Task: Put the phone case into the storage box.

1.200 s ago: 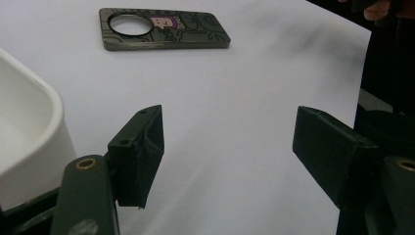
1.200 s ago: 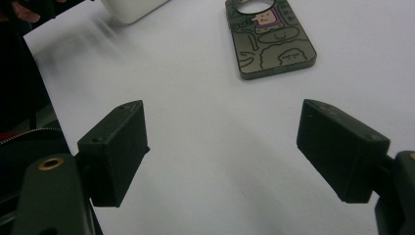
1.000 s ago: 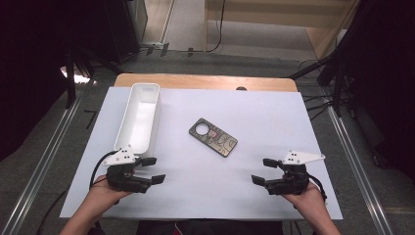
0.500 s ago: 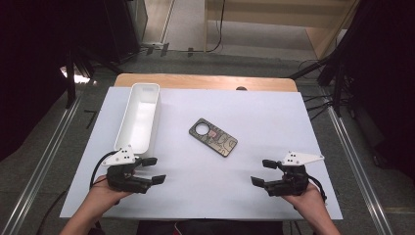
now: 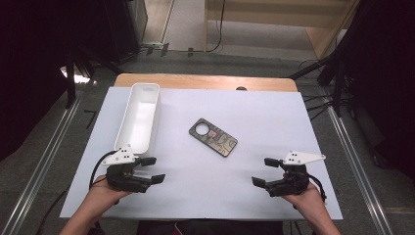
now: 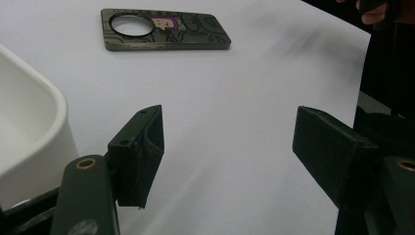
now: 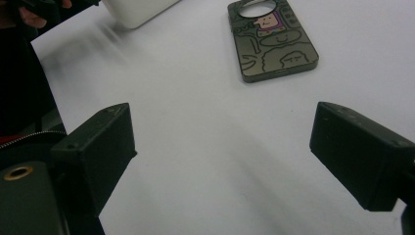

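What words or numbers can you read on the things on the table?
None can be read for sure.
Phone case: cartoon drawings and a small purple picture; a few marks near its top left corner in the right gripper view might be letters, but they are too blurred to read.
White tray: plain, no writing.
White table cover: plain, no writing.
Left gripper and right gripper: no label that can be read.

Lab-style recording bay, white-covered wooden table [image 5: 205, 82] ahead of the hand-held grippers, metal floor rails [image 5: 46, 156] to either side of them, dark stands and trailing cables [image 5: 313, 66] beyond, grey floor.
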### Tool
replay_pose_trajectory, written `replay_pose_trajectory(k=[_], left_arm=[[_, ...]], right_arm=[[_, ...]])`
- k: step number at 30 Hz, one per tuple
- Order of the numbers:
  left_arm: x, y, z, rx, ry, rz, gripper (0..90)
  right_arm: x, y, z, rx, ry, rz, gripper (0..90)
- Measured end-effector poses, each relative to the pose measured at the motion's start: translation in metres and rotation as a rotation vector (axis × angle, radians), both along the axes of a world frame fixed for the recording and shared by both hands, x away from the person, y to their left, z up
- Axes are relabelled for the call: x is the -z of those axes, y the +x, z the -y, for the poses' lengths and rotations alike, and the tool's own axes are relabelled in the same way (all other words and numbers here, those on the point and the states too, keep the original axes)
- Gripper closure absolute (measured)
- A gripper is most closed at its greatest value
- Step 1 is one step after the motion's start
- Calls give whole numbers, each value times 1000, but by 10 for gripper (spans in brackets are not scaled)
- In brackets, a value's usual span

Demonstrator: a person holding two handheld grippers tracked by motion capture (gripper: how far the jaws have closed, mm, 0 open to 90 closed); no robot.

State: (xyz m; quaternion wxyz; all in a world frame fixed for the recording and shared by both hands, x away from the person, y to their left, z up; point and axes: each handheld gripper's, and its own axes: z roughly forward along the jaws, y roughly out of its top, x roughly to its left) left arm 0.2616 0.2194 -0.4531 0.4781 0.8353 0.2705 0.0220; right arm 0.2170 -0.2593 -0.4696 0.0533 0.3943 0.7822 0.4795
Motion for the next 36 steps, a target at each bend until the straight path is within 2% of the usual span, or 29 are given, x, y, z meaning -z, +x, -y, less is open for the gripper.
replay_pose_trajectory(k=[7,14,24,36], left_arm=[[0,0,0,1,-1,1,277],[0,1,0,2,-5,-1,277],[1,1,0,8,-4,-4,276],[1,1,2,12,-2,-6,276]], right_arm=[[1,1,2,11,10,-14,88],[0,4,1,12,-6,-3,88],[-3,17,-1,20,-22,-25,89],[-4,30,-3,22,-38,-28,89]])
